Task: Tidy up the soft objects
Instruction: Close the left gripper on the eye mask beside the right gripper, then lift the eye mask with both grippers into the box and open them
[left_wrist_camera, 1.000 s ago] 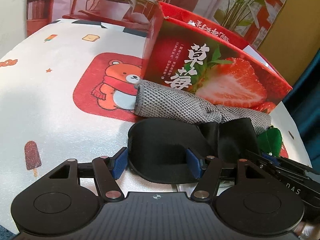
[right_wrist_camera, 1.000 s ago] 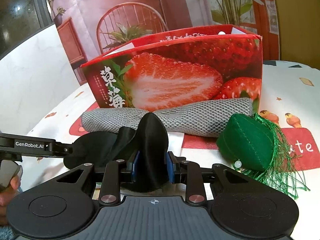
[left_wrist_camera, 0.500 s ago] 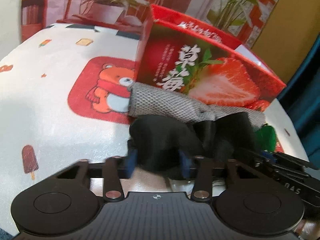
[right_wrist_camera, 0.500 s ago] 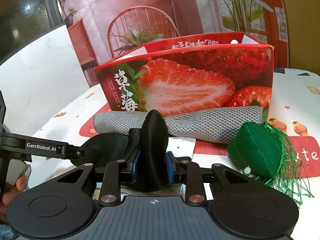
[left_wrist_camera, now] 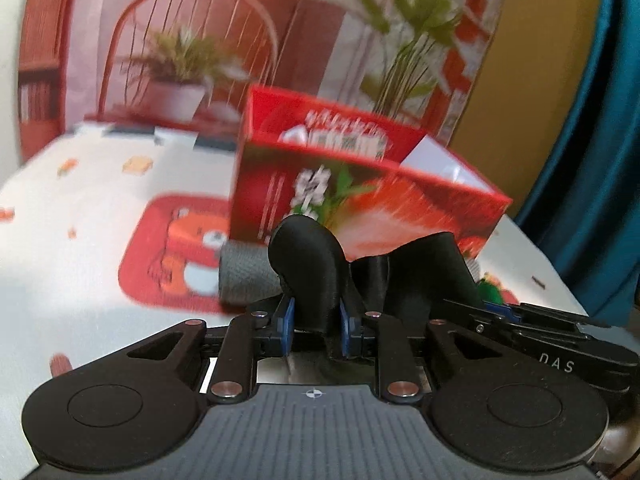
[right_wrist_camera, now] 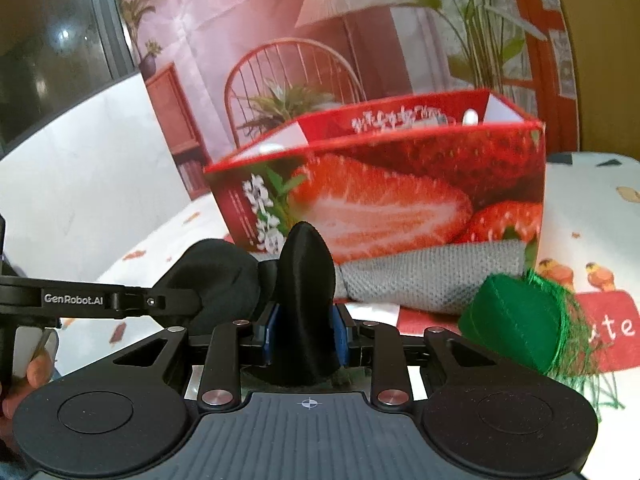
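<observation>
I am now pinching one rounded end of the black sleep mask [left_wrist_camera: 308,264] in my left hand-held gripper [left_wrist_camera: 316,326], which a second ago was spread wide around it on the tabletop [left_wrist_camera: 80,200]; my right hand-held gripper [right_wrist_camera: 306,334] is pressing its blue pads on the other end, as before. The mask is lifting clear of the tabletop, so I judge it is being carried up toward the open strawberry box [right_wrist_camera: 380,200] straight ahead of both grippers. Its long axis is running sideways from one gripper to the other, sagging in the middle, with each gripped end folded and pointing upward. Ahead of my fingers and against the foot of the box, the grey knitted cloth [right_wrist_camera: 432,276] is lying, and the green tasselled pouch [right_wrist_camera: 516,320] is sitting just to the right of my right gripper.
</observation>
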Demonstrator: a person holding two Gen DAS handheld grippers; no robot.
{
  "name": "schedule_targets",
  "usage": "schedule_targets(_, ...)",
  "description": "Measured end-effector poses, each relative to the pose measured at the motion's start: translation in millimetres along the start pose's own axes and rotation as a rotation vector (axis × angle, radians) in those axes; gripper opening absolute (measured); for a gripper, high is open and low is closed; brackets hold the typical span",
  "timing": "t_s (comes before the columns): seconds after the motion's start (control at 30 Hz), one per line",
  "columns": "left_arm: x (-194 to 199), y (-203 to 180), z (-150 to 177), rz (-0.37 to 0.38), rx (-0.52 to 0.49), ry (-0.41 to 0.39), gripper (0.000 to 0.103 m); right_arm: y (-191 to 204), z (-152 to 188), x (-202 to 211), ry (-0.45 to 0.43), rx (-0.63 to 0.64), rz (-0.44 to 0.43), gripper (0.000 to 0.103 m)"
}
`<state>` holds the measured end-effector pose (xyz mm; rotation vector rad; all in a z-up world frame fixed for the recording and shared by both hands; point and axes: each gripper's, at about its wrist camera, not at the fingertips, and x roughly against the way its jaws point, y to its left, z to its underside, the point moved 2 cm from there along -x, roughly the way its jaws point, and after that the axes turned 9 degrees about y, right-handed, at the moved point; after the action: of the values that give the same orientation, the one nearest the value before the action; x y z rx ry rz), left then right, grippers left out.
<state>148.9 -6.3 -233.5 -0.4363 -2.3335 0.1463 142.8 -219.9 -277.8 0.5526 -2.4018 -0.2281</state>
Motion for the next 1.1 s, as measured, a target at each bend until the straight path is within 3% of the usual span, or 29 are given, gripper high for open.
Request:
schedule_targets(0.27, 30, -19, -45, 0.006, -0.063, -0.162, 0.023, 4, -46, 23, -0.120, 0.070, -0.021, 0.026)
schedule_targets(0.47, 24, -27, -97, -0.002, -0.057, -0.201, 0.023, 3, -100, 24, -0.188, 0.110, -0.031, 0.026)
schedule_targets(0.73, -21, -39, -159, -0.044, -0.078, -0.147, 0.023, -15, -162, -3, -0.206, 0.141, 0.024, 0.026)
schedule_targets(0.93, -52, -44, -172, -0.076, -0.109, -0.111, 0.023, -44, -179, -30, -0.181, 0.069, 0.058, 0.026)
schedule_targets(1.1, -88, -45, -170, -0.103, -0.111, 0.033, 0.024, -66, -171, -56, -0.095, -0.004, 0.091, 0.028)
